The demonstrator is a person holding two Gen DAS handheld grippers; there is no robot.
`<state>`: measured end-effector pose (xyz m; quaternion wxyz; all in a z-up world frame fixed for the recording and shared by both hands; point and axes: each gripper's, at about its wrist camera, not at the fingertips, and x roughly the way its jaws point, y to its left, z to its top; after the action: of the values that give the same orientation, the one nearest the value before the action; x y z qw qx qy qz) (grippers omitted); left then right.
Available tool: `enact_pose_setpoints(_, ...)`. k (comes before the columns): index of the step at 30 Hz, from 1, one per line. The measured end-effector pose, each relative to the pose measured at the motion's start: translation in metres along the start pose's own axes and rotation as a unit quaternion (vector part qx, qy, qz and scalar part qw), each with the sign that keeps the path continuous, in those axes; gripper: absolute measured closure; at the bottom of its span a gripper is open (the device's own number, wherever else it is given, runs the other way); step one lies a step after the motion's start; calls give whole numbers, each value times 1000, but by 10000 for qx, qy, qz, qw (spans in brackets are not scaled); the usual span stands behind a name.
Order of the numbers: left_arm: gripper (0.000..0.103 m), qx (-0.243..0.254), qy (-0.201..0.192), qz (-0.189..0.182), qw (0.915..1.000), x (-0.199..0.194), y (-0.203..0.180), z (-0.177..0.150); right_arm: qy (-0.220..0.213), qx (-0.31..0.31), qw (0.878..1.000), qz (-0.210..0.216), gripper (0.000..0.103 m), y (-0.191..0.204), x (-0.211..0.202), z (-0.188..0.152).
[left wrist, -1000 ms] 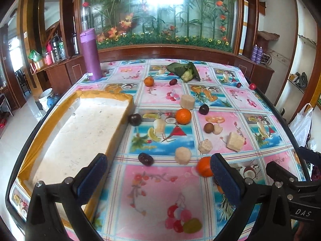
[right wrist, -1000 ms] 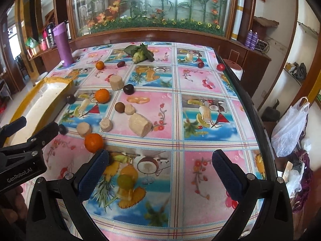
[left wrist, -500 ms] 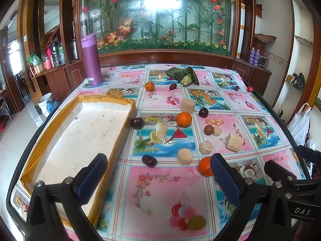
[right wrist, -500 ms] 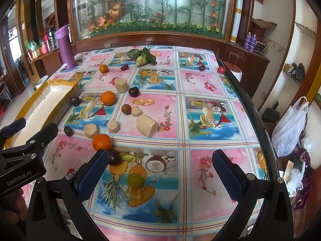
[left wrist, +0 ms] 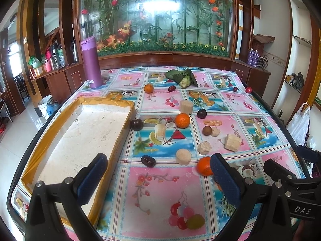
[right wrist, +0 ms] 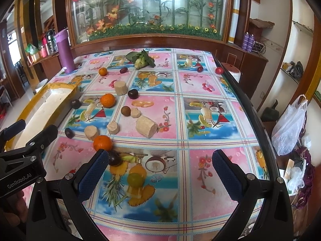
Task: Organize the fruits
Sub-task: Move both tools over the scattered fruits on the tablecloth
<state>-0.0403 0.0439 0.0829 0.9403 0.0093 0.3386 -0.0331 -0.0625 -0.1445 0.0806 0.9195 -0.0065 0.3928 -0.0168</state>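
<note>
Fruit lies scattered over the patterned tablecloth: three oranges, the nearest orange [left wrist: 204,165] [right wrist: 102,143] just beyond the fingers, several dark plums such as one plum [left wrist: 148,161] and another plum [right wrist: 114,158], and pale beige chunks [left wrist: 183,156] [right wrist: 146,127]. A shallow white tray with a yellow rim [left wrist: 84,138] [right wrist: 43,108] sits at the left. My left gripper [left wrist: 158,172] hangs open above the near table, nothing between its fingers. My right gripper [right wrist: 158,168] is open too, its left finger [right wrist: 94,172] beside the near plum. Each gripper shows at the edge of the other's view.
A purple flask [left wrist: 92,62] stands at the far left corner. A leafy green bundle [left wrist: 183,78] lies at the back middle, small red fruits [left wrist: 248,89] by the right edge. A white plastic bag [right wrist: 291,128] hangs off the table's right. A wooden ledge and glass panel close the far side.
Both grippers have pulled back and risen slightly; the fruit appears farther off and more of the tray and near tablecloth shows. Nothing on the table moved.
</note>
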Motion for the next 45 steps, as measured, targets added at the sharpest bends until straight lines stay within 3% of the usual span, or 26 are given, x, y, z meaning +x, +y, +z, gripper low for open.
enact_pose_setpoints(26, 0, -13, 191, -43, 9998, 8, -1, -3, 107, 0, 9999, 32, 0, -2, 5, -4)
enact_pose_setpoints(36, 0, -119, 472, 226, 9986, 19, 12, -9, 210, 5, 9998, 46, 0, -8, 15, -5)
enact_pose_setpoints(40, 0, 17, 532, 314, 9981, 19, 16, -13, 362, -120, 9988, 295, 0, -5, 24, -6)
enact_pose_setpoints(45, 0, 492, 669, 404, 9957, 13, 16, -23, 529, -525, 9924, 979, 0, 13, 35, -11)
